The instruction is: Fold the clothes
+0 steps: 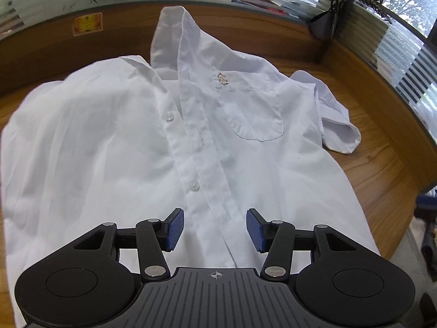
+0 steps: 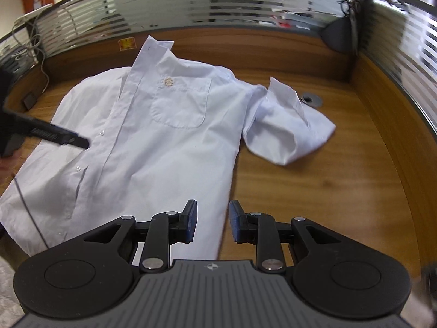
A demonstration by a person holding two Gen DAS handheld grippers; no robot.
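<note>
Thin white cotton button-up shirt looks light and floppy; pinch a hem edge or sleeve. Left gripper and right gripper both gape empty.

Shirt: white, buttoned, spread front-up, collar at far end.
Pocket: right of placket, small emblem above.
Sleeve: short, crumpled, far right.
Left gripper: fingers apart over the near placket, holding nothing.
Desk: wood.

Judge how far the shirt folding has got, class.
Done: the white short-sleeved button shirt lies spread front-up on the wooden desk. In hand: nothing; the left hand-held gripper and right hand-held gripper are open above it. Left: every fold, including the loose sleeve.
</note>
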